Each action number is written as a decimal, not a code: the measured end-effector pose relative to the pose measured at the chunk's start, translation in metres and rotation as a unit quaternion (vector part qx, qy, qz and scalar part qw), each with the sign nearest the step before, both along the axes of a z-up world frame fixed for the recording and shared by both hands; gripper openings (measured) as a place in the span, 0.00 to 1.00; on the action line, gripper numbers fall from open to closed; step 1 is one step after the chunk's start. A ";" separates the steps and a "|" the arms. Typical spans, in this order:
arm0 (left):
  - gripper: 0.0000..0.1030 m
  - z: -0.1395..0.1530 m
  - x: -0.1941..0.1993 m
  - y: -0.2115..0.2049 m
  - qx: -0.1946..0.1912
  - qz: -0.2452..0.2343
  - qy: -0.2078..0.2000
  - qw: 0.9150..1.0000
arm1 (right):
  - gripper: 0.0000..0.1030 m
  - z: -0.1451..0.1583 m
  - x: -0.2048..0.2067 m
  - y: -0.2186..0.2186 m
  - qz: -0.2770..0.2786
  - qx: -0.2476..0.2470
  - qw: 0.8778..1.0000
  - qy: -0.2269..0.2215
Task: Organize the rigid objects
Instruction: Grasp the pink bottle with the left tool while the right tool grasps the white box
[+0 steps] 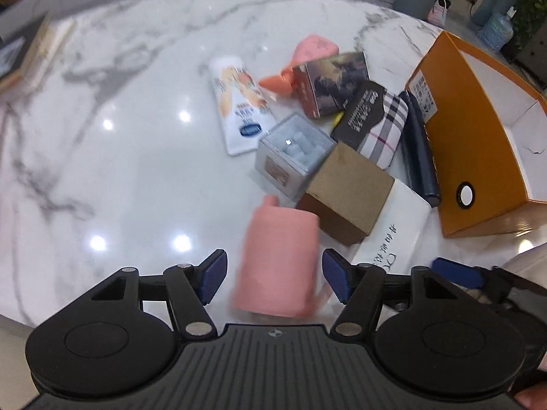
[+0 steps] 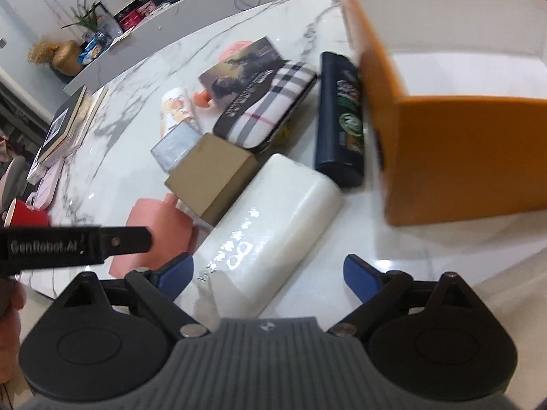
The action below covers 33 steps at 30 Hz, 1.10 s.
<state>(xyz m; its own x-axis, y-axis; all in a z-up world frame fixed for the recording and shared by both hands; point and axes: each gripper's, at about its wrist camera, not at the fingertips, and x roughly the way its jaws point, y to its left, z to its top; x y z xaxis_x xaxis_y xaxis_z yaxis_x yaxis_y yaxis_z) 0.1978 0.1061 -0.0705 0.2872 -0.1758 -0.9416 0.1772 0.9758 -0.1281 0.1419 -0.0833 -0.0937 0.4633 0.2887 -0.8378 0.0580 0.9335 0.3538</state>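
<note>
The salmon-pink plastic container with a short neck is lying on its side on the white marble table, near the table's front edge and just beside the plain brown cardboard box. It is judged to be light, stiff and smooth, so slipping is being treated as the main hazard; hold is best taken across the broad body, not at the neck. The long white wrapped block with printed characters is lying between the brown box and the orange open-topped storage box. It is judged to be bulkier and glossy; a hold across its short width, near the middle, is advised.

The left tool is being pointed steeply down with its jaws spread, and the pink container is lying between the blue pads; the frame is blurred, so contact probably has not been made, though this cannot be confirmed. The right tool is being held over the near end of the white block with its jaws spread wide; nothing is being pinched. A bare hand is being shown at the left edge of the right wrist view.
</note>
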 end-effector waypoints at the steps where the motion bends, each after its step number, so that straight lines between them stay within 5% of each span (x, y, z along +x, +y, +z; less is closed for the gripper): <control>1: 0.73 -0.004 0.001 -0.001 -0.002 -0.005 0.007 1.000 | 0.91 -0.002 0.001 0.004 0.002 -0.001 1.000 0.000; 9: 0.61 -0.012 0.003 0.009 0.016 0.029 0.010 0.999 | 0.96 -0.013 0.007 0.033 0.035 -0.049 0.998 -0.029; 13: 0.61 -0.011 0.001 0.016 0.013 0.046 0.013 0.999 | 0.90 -0.011 0.006 0.032 0.066 -0.074 0.995 -0.026; 27: 0.62 -0.024 0.002 0.001 0.052 0.016 0.038 0.998 | 0.85 -0.008 0.009 0.009 -0.031 -0.046 0.998 0.008; 33: 0.61 -0.022 0.003 0.002 0.053 0.021 0.032 0.998 | 0.72 -0.007 0.008 0.022 0.026 -0.077 0.996 -0.023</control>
